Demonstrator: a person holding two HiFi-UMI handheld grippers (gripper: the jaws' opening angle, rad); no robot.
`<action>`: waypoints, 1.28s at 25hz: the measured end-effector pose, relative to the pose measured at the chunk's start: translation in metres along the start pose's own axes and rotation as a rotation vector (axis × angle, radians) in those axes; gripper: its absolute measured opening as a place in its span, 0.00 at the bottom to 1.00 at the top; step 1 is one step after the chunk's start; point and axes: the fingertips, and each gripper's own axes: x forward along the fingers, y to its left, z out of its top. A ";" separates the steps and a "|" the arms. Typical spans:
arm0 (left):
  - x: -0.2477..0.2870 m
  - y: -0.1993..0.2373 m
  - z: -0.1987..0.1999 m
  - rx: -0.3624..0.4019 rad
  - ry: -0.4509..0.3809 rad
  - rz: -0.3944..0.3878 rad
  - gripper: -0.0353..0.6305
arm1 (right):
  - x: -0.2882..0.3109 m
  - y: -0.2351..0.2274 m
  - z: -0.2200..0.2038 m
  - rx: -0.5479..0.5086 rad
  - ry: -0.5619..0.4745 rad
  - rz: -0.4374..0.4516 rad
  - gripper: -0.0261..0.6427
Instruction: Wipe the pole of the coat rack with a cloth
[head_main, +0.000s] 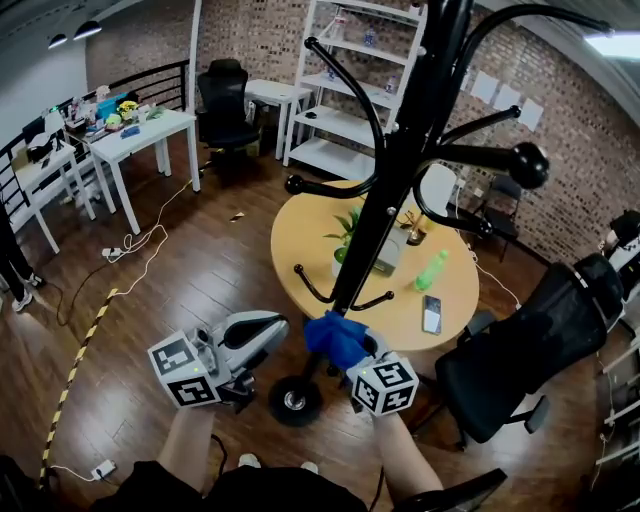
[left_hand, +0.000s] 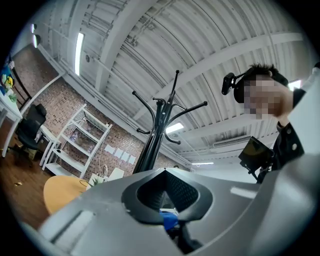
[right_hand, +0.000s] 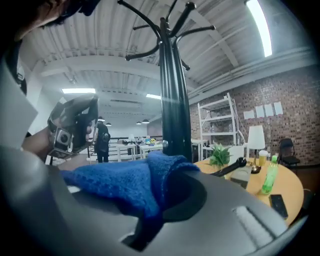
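Right gripper (head_main: 352, 352): clamped shut on blue cloth (head_main: 335, 338), low at the pole (head_main: 385, 205).
Left gripper (head_main: 262, 330): closed on nothing, left of pole.

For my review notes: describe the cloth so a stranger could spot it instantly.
Find the black coat rack in front of the round wooden table. Low by its pole, the right gripper clamps the cloth: fluffy, bright blue, the only blue thing there.
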 end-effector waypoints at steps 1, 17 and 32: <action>0.002 -0.001 -0.001 -0.002 0.002 -0.002 0.06 | -0.003 0.001 -0.006 0.030 0.008 0.010 0.08; -0.012 0.014 0.004 0.009 0.000 0.037 0.06 | -0.010 -0.011 0.008 0.072 -0.074 -0.046 0.08; -0.054 0.032 0.049 0.076 -0.032 0.032 0.06 | -0.058 0.031 0.301 -0.309 -0.630 -0.159 0.08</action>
